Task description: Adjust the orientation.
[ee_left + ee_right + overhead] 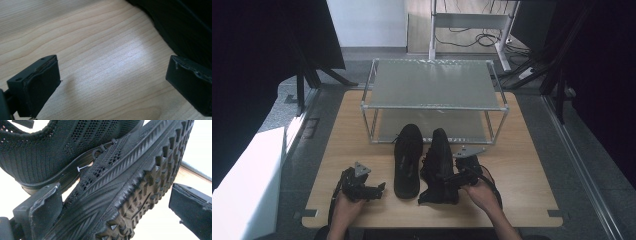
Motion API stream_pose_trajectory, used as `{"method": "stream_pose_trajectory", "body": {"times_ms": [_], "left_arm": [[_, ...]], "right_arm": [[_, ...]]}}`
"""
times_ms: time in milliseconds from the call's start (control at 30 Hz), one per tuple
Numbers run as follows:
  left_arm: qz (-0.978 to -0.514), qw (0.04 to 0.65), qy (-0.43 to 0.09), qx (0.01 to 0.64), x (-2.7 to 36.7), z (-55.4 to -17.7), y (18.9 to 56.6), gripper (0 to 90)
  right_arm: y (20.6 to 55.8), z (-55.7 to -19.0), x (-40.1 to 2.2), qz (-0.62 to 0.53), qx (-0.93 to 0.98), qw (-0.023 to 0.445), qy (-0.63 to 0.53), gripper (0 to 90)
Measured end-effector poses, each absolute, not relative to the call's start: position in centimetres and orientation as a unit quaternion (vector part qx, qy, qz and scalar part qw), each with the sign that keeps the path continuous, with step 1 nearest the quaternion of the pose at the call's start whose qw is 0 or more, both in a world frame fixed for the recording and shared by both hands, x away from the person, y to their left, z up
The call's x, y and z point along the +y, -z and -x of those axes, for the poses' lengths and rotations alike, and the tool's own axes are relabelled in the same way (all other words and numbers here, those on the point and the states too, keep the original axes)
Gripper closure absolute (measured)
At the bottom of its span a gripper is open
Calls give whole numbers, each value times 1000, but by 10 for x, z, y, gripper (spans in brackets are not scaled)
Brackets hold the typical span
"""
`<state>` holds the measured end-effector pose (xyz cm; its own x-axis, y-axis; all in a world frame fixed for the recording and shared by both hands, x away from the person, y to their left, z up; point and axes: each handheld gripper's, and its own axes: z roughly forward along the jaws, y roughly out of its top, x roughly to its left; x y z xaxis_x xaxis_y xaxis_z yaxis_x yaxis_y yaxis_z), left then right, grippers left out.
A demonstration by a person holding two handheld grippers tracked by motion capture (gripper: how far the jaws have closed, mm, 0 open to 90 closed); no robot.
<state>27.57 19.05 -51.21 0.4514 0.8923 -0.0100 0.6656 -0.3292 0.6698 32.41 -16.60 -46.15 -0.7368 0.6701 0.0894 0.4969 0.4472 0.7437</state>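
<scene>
Two black knit shoes lie in front of a shelf rack. The left shoe (407, 159) stands upright. The right shoe (439, 167) is tipped on its side, and its lugged sole (140, 195) faces my right gripper. That right gripper (450, 181) (115, 202) is open, its jaws on either side of the tipped shoe's sole and upper. The upright shoe (50, 152) shows behind it. My left gripper (379, 189) (112, 80) is open just above bare wood, left of the upright shoe (190, 27), with nothing between its jaws.
A two-level metal rack (434, 82) with frosted shelves stands at the back middle of the wooden table (522, 170). There is bare wood to either side of the shoes. A white box (247, 180) sits on the floor at the left.
</scene>
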Motion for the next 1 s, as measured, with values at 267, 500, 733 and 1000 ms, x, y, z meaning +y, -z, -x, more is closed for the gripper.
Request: {"method": "stream_pose_trajectory", "body": {"times_ms": [267,500,733,1000], "left_arm": [[-793,309,-185,492,191,-275,512,0],[-794,307,-184,492,191,-275,513,0],[-796,303,-182,491,190,-276,513,0],[-797,302,-181,491,190,-276,514,0]], "right_arm": [[461,-322,-178,-355,836,118,-401,0],[459,-319,-195,-374,819,117,-419,0],[456,-316,-220,-399,799,125,-432,0],[454,-312,-246,-421,787,143,-428,0]]}}
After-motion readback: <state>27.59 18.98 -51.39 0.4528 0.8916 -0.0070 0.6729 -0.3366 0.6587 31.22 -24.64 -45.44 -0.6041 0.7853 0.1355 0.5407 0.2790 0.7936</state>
